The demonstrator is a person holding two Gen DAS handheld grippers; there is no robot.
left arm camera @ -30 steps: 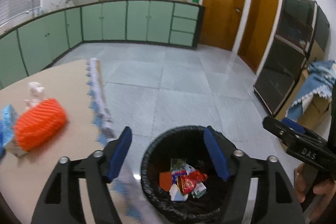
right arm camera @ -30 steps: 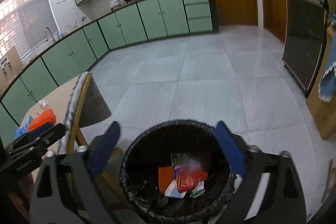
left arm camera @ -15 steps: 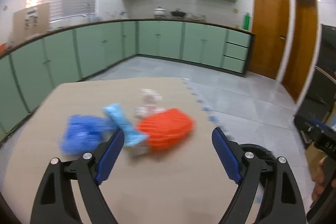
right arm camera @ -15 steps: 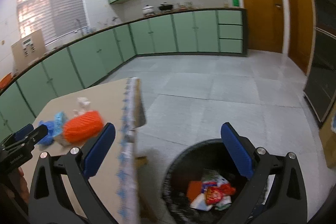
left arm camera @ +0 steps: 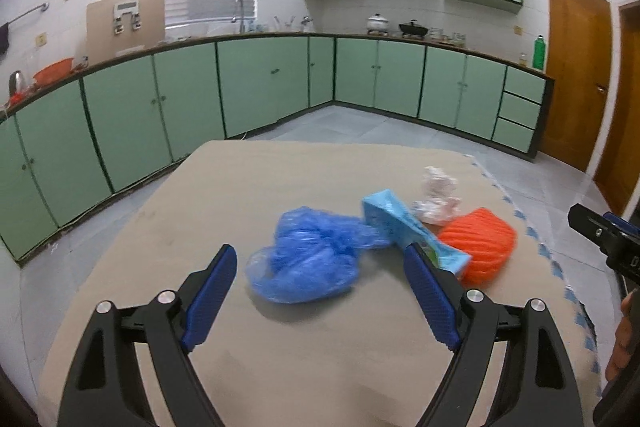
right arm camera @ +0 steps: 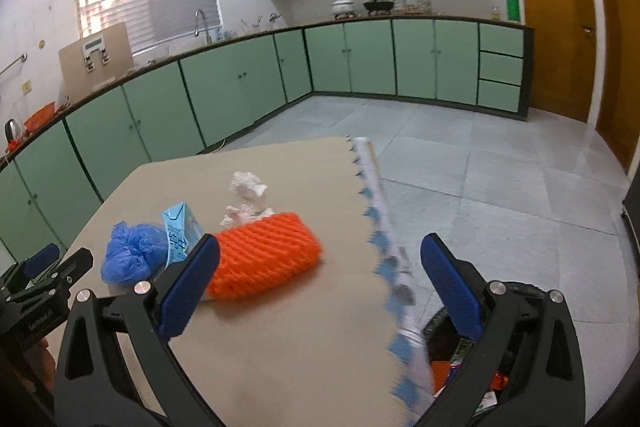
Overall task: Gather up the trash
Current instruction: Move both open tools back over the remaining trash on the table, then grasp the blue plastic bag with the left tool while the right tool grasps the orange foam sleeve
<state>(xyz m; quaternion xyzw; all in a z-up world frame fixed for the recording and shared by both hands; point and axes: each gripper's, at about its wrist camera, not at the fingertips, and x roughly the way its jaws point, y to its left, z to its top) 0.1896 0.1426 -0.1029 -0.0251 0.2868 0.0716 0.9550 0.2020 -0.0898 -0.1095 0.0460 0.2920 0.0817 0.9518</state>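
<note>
On the tan table lie a crumpled blue plastic bag, a light blue carton, an orange foam net and a crumpled white tissue. My left gripper is open and empty, just short of the blue bag. Over the table's right edge hangs my right gripper, open and empty, its left finger beside the orange net. The black trash bin with wrappers inside shows below that edge.
Green cabinets and a counter with a sink run along the far walls. Brown doors stand at the right. Grey tiled floor stretches right of the table. The tablecloth's scalloped blue trim hangs at the right edge.
Both grippers swung left from above the trash bin to over the table. The trash on the table now lies in front of them. Their jaws stayed open and empty.
</note>
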